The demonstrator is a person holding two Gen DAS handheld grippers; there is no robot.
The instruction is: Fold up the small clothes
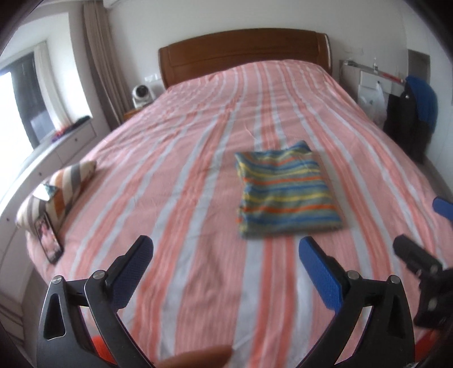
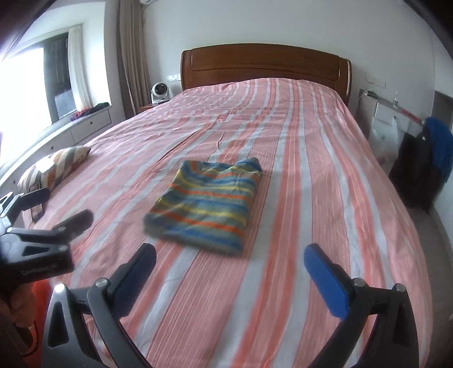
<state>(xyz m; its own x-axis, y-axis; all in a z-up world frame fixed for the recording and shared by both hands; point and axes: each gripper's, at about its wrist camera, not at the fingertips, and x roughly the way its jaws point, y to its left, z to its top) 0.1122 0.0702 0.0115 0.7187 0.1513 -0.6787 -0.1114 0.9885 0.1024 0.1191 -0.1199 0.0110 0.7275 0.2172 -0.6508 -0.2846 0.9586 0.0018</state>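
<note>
A wide bed (image 2: 311, 175) fills the room, spread with a pink-and-white striped cover and backed by a brown wooden headboard (image 2: 266, 66) against a plain white wall (image 2: 254, 22). At the bed's left edge lies a striped cushion (image 2: 53, 167). Beyond it a window (image 2: 25, 93) glares with daylight — beige curtains (image 2: 133, 56) hang beside it, above a low white drawer bench (image 2: 85, 127). A small white fan (image 2: 160, 92) stands at the headboard's left corner.

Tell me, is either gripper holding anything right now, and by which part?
Nothing is held. The left gripper and right gripper are both open, short of the folded striped garment lying on the bed.
</note>
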